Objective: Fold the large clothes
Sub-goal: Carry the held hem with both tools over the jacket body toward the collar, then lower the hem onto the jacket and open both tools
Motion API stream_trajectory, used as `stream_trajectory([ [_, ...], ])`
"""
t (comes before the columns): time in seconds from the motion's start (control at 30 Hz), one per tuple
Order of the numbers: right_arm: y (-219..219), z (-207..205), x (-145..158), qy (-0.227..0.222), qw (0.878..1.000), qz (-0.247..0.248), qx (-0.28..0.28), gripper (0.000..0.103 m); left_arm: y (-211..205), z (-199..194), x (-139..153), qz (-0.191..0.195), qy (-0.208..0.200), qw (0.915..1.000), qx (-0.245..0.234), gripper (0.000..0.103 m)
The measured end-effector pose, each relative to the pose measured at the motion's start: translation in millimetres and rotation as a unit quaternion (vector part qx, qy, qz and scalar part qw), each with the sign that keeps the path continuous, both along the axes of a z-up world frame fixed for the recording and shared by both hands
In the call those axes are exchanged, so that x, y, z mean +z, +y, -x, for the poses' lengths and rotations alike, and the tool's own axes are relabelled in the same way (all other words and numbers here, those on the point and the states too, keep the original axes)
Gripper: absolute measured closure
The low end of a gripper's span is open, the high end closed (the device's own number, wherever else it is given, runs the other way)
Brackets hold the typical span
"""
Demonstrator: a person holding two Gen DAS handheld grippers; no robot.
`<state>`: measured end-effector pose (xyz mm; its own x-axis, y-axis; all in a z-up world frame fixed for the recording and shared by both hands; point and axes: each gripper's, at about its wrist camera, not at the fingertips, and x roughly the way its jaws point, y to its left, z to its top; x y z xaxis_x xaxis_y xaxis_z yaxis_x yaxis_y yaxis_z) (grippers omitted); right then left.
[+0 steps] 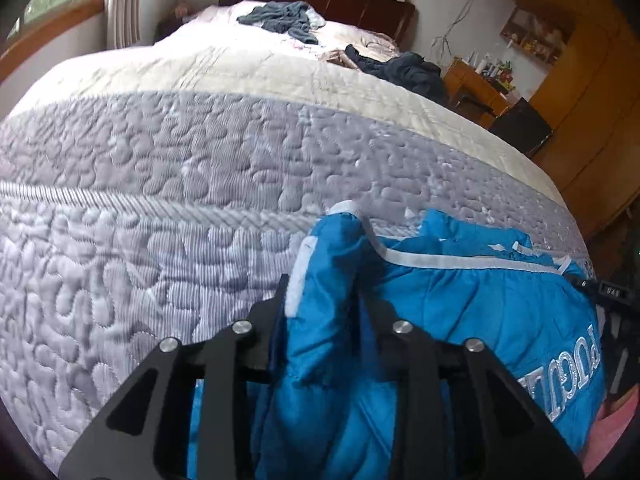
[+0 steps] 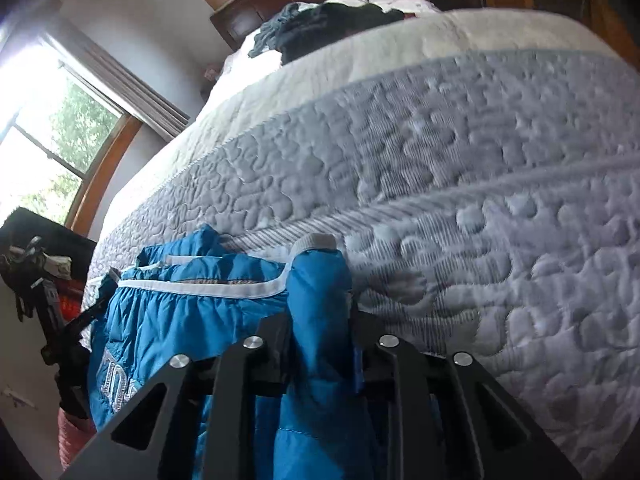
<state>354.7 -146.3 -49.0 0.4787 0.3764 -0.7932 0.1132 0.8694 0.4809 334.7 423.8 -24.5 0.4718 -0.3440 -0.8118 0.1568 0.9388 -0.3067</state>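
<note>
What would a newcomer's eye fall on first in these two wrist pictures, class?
First, the bright blue padded jacket with white trim, bunched at the near edge of the bed and pinched at one end by the left tool and at the other by the right tool. Behind it spreads the grey and cream quilted bedspread, with dark clothes heaped by the headboard.

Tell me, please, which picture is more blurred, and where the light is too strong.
Right wrist view: the quilt is smeared by motion blur, and the window at the left is blown out to white. Left wrist view: sharper, evenly lit, quilt stitching crisp; the fisheye bends the bed edges in both.
</note>
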Motion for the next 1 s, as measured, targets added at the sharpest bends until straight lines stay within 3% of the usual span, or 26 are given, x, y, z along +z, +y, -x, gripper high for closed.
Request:
stream_trajectory([
  [0.1, -4.0, 1.1, -1.1, 0.003, 1.0, -0.014, -0.005, 0.076, -1.3, 1.0, 2.3, -0.01, 0.001, 0.9999, 0.002, 0.067],
  [0.13, -5.3, 3.2, 1.0, 0.004, 1.0, -0.013, -0.008, 0.068, -0.2, 2.2, 5.2, -0.013, 0.002, 0.9999, 0.005, 0.065],
  [0.3, -13.5, 27.2, 24.2, -0.009, 1.0, 0.006, -0.013, 0.05, 14.8, 20.1, 32.3, -0.005, -0.015, 0.9996, 0.022, 0.064],
  [0.43, -17.3, 68.1, 45.0, -0.026, 1.0, -0.01, 0.013, 0.048, 29.5, 64.7, 58.7, 0.0, -0.047, 0.9988, 0.014, 0.06],
  [0.6, -15.3, 116.6, 46.4, -0.018, 0.999, -0.004, 0.029, 0.047, 40.1, 126.2, 69.2, -0.004, -0.067, 0.9977, 0.004, 0.058],
  [0.7, -14.8, 141.2, 41.0, -0.014, 0.999, -0.025, 0.035, 0.047, 45.1, 155.2, 67.0, -0.002, -0.071, 0.9974, 0.001, 0.057],
  [0.9, -3.0, 169.2, 31.3, -0.007, 0.999, -0.017, 0.048, 0.047, 41.0, 190.9, 50.7, -0.009, -0.06, 0.9981, -0.006, 0.057],
  [1.0, 2.3, 172.2, 30.1, 0.001, 0.999, -0.015, 0.044, 0.059, 36.7, 197.1, 42.8, -0.02, -0.056, 0.9982, -0.004, 0.057],
])
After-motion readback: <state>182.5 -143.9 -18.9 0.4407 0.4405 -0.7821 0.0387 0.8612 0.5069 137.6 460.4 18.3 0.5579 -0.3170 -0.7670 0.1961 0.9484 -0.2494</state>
